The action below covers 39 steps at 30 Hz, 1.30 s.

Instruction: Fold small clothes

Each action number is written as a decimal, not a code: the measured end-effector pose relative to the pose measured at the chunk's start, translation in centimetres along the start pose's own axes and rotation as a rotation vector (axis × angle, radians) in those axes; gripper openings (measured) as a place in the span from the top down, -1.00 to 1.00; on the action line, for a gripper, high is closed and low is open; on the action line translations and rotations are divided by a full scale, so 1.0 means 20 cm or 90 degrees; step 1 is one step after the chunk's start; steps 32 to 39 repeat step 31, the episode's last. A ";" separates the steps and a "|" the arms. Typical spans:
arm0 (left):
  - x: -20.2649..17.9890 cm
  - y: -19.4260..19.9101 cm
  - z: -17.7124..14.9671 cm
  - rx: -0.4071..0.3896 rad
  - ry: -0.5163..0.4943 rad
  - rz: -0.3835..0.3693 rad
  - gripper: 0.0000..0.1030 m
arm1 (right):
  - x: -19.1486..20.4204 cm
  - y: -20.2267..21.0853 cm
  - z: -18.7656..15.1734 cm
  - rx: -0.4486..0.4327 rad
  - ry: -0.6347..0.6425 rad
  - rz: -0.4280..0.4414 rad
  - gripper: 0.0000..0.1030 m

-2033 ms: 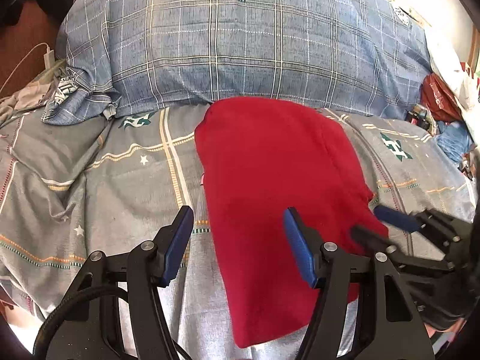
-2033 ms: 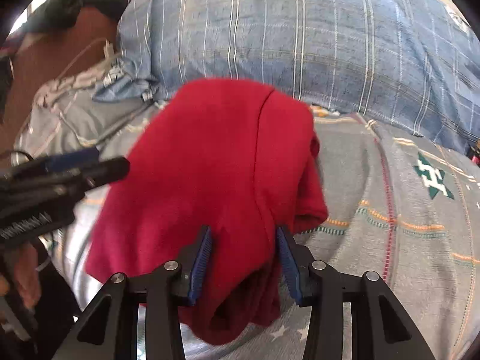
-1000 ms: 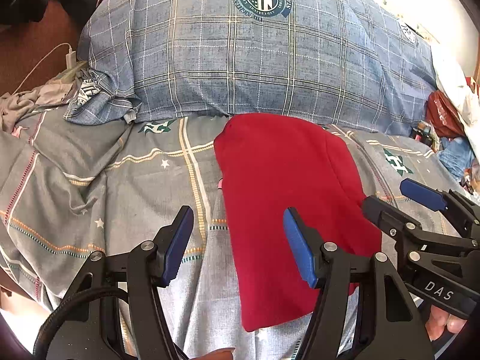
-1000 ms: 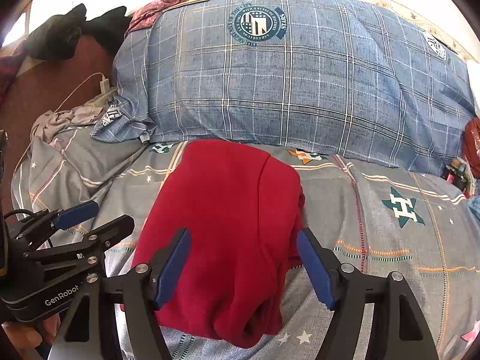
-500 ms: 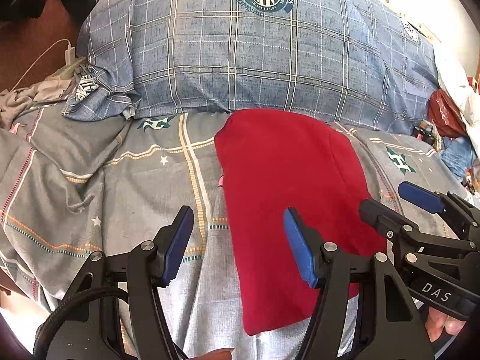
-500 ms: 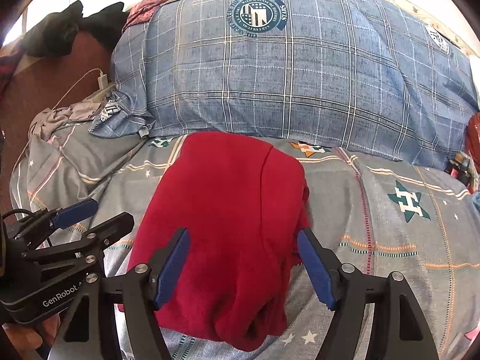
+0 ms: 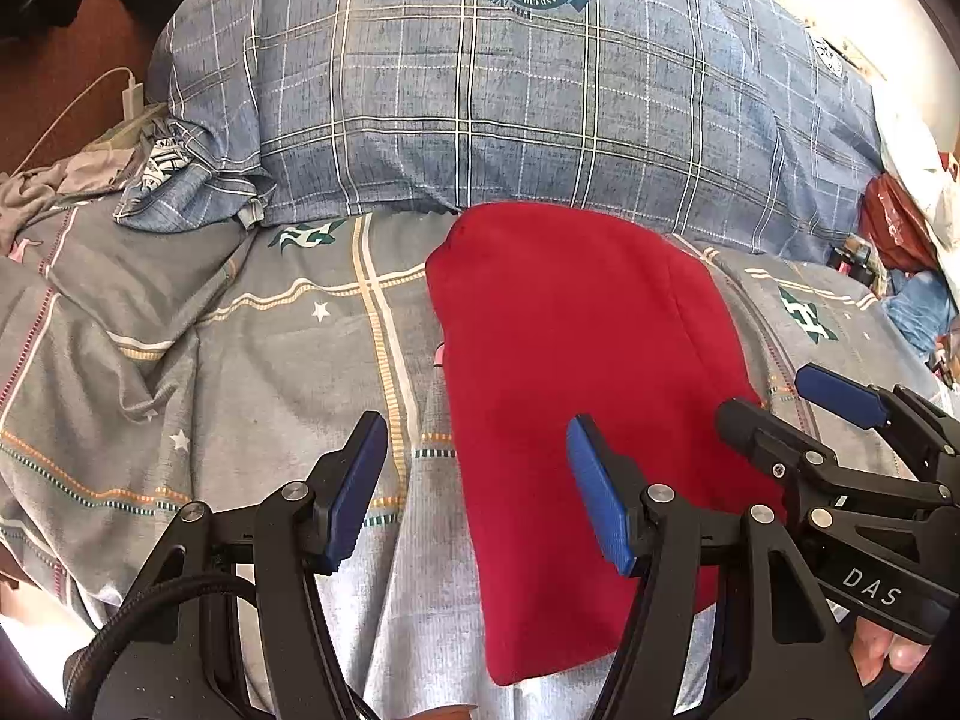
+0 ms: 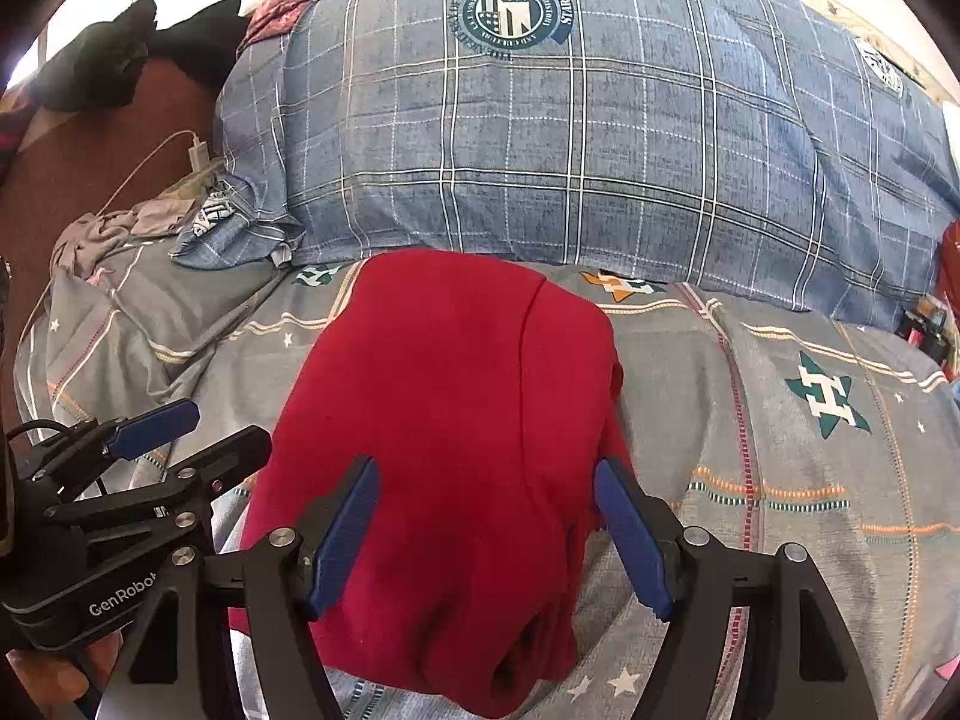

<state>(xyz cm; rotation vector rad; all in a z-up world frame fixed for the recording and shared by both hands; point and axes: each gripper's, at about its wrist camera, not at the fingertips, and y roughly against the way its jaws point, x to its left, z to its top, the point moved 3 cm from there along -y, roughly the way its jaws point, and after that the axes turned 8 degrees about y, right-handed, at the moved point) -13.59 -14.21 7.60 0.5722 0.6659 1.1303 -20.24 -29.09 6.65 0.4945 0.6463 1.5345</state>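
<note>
Since two seconds ago the right gripper [image 8: 486, 531] has released the folded red garment [image 8: 444, 438]; both it and the left gripper [image 7: 471, 489] hover open, suggesting this fold is finished.

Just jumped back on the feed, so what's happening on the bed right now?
A person holds two grippers over a folded red garment lying on the grey bedsheet, in front of a blue plaid duvet. The left gripper and right gripper are both open and hold nothing; the garment lies free.
</note>
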 end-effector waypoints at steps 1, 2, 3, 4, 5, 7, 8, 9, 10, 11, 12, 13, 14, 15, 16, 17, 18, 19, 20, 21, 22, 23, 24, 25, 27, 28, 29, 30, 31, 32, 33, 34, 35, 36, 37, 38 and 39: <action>0.00 0.00 0.00 0.001 0.000 0.000 -0.22 | 0.00 0.00 0.00 0.001 0.000 0.000 -0.39; 0.00 -0.01 0.00 0.002 -0.001 0.000 -0.22 | 0.00 -0.01 0.00 0.002 -0.001 0.001 -0.39; 0.00 -0.01 0.00 0.003 -0.001 0.001 -0.22 | 0.00 -0.01 -0.01 0.003 -0.002 0.001 -0.39; 0.00 -0.02 0.00 0.004 -0.002 0.001 -0.22 | 0.00 -0.01 -0.01 0.004 -0.003 0.001 -0.39; 0.00 -0.02 0.00 0.004 -0.002 0.001 -0.22 | 0.00 -0.02 -0.01 0.005 -0.003 0.002 -0.39; 0.00 -0.02 0.00 0.004 -0.001 0.001 -0.22 | 0.00 -0.02 -0.01 0.006 -0.003 0.004 -0.39; 0.00 -0.02 0.00 0.005 -0.001 0.001 -0.22 | 0.00 -0.02 0.00 0.006 -0.003 0.004 -0.39; 0.00 -0.02 0.00 0.004 -0.002 0.001 -0.22 | 0.00 -0.03 0.00 0.006 -0.003 0.005 -0.39; 0.00 -0.02 0.00 0.005 -0.002 0.001 -0.22 | 0.00 -0.03 0.00 0.006 -0.003 0.005 -0.39; 0.00 -0.02 0.00 0.004 -0.002 0.001 -0.22 | 0.00 -0.03 0.00 0.007 -0.004 0.006 -0.39; 0.00 -0.02 0.00 0.004 -0.002 0.001 -0.22 | 0.00 -0.03 0.00 0.007 -0.004 0.006 -0.39; 0.00 -0.02 0.00 0.004 -0.002 0.001 -0.22 | 0.00 -0.04 0.00 0.008 -0.004 0.006 -0.39; 0.00 -0.02 0.00 0.004 -0.001 0.001 -0.22 | 0.00 -0.04 0.01 0.008 -0.004 0.006 -0.39; 0.00 -0.02 0.00 0.004 0.000 0.001 -0.22 | 0.00 -0.04 0.01 0.008 -0.005 0.006 -0.39; 0.00 -0.03 0.00 0.005 0.000 0.001 -0.22 | 0.01 -0.04 0.01 0.009 -0.005 0.006 -0.39; 0.00 -0.03 0.00 0.005 0.000 0.002 -0.22 | 0.01 -0.04 0.01 0.009 -0.005 0.006 -0.39; 0.01 -0.03 0.01 0.005 0.001 0.002 -0.22 | 0.01 -0.04 0.01 0.010 -0.004 0.006 -0.39; 0.01 -0.04 0.01 0.005 0.000 0.002 -0.22 | 0.01 -0.05 0.01 0.010 -0.005 0.006 -0.39; 0.01 -0.04 0.01 0.005 0.000 0.003 -0.22 | 0.01 -0.05 0.01 0.011 -0.005 0.006 -0.39; 0.00 -0.04 0.01 0.005 0.000 0.003 -0.22 | 0.01 -0.05 0.01 0.012 -0.005 0.007 -0.39; 0.00 -0.04 0.01 0.005 0.000 0.003 -0.22 | 0.01 -0.06 0.01 0.012 -0.005 0.008 -0.39; 0.00 -0.04 0.01 0.005 -0.001 0.002 -0.22 | 0.01 -0.06 0.01 0.013 -0.005 0.008 -0.39; 0.00 -0.05 0.01 0.004 -0.001 0.001 -0.22 | 0.01 -0.06 0.01 0.013 -0.006 0.007 -0.39; 0.00 -0.05 0.01 0.001 -0.003 0.001 -0.22 | 0.01 -0.06 0.01 0.014 -0.006 0.008 -0.39; 0.00 -0.05 0.01 -0.006 -0.008 0.002 -0.22 | 0.02 -0.07 0.01 0.014 -0.006 0.009 -0.39; -0.01 -0.05 0.01 -0.008 -0.011 0.001 -0.22 | 0.02 -0.07 0.01 0.014 -0.006 0.009 -0.39; -0.01 -0.05 0.02 -0.009 -0.012 -0.001 -0.22 | 0.01 -0.07 0.01 0.014 -0.006 0.009 -0.39; 0.00 -0.05 0.02 -0.006 -0.010 -0.005 -0.22 | 0.01 -0.07 0.01 0.015 -0.006 0.009 -0.39; 0.00 -0.06 0.02 -0.003 -0.008 -0.008 -0.22 | 0.01 -0.08 0.01 0.016 -0.005 0.010 -0.39; 0.00 -0.06 0.02 -0.003 -0.008 -0.008 -0.22 | 0.01 -0.08 0.01 0.016 -0.005 0.010 -0.39; 0.00 -0.06 0.02 -0.003 -0.008 -0.008 -0.22 | 0.01 -0.08 0.01 0.016 -0.005 0.010 -0.39; 0.00 -0.06 0.02 -0.003 -0.008 -0.008 -0.22 | 0.01 -0.08 0.01 0.016 -0.005 0.010 -0.39; 0.00 -0.06 0.02 -0.003 -0.008 -0.008 -0.22 | 0.01 -0.08 0.01 0.016 -0.005 0.010 -0.39; 0.00 -0.06 0.02 -0.003 -0.008 -0.008 -0.22 | 0.01 -0.08 0.01 0.016 -0.005 0.010 -0.39; 0.00 -0.06 0.02 -0.003 -0.008 -0.008 -0.22 | 0.01 -0.08 0.01 0.016 -0.005 0.010 -0.39; 0.00 -0.06 0.02 -0.003 -0.008 -0.008 -0.22 | 0.01 -0.08 0.01 0.016 -0.005 0.010 -0.39; 0.00 -0.06 0.02 -0.003 -0.008 -0.008 -0.22 | 0.01 -0.08 0.01 0.016 -0.005 0.010 -0.39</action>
